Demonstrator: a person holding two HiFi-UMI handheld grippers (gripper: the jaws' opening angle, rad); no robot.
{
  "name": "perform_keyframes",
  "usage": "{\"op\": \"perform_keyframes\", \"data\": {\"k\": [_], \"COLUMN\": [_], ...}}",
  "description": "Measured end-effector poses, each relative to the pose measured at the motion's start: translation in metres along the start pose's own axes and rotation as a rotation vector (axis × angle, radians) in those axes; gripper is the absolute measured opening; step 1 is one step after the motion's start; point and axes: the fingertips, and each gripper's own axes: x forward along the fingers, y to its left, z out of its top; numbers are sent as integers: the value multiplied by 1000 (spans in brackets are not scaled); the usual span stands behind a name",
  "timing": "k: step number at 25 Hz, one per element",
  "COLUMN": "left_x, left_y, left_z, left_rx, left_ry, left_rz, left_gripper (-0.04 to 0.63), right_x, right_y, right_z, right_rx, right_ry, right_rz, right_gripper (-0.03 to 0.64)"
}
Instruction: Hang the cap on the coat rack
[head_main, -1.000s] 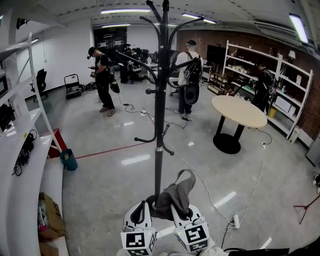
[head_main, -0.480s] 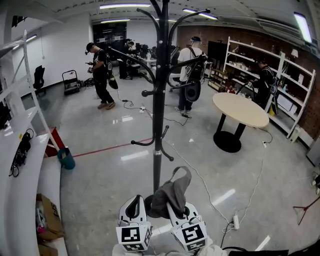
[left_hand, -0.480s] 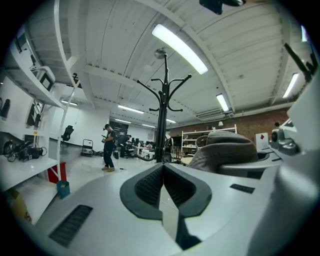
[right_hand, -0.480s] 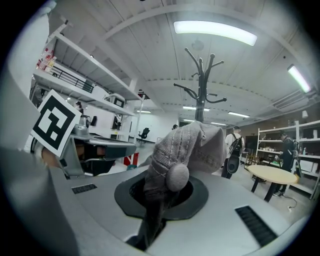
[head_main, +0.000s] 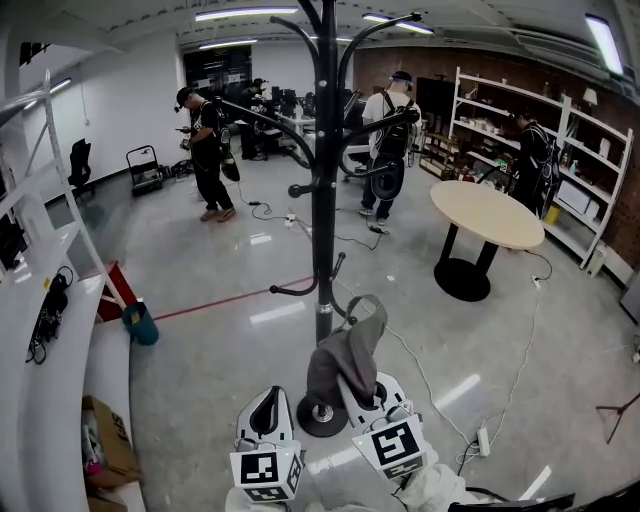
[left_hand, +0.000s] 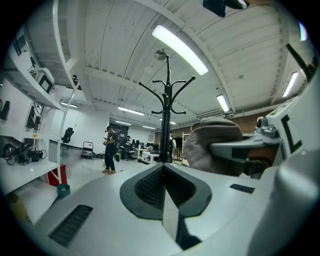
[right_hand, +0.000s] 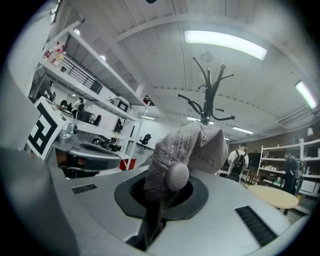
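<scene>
A grey cap stands up from my right gripper, which is shut on its fabric; the right gripper view shows the cap bunched between the jaws, its top button facing the camera. The black coat rack rises just ahead of both grippers, its round base on the floor between them. Its curved hooks spread high above the cap. My left gripper sits to the left of the base, jaws shut with nothing in them. From the left gripper view the rack stands ahead and the cap shows at right.
A white shelf unit runs along the left, with a cardboard box and a teal bin on the floor. A round table stands at right. Cables and a power strip lie on the glossy floor. Several people stand in the background.
The view has moved closer to the rack, so its base now lies between the grippers. The right gripper has carried the cap slightly up and forward. The left gripper stays shut.
</scene>
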Motion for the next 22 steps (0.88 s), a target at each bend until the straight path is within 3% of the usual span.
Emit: {"op": "perform_keyframes", "data": {"k": [11,22], "left_x": [-2,0], "left_y": [3,16], "left_z": [-12,-14], "left_rx": [-35,-47], "left_ry": [24,26], "left_rz": [8,29], "left_gripper": [3,3], "right_x": [38,72], "right_y": [-20,-19], "right_z": [88,147], "right_rx": [-215,-284], "right_ry": [-118,-204], "right_rz": [29,74], "right_gripper": [20,20]}}
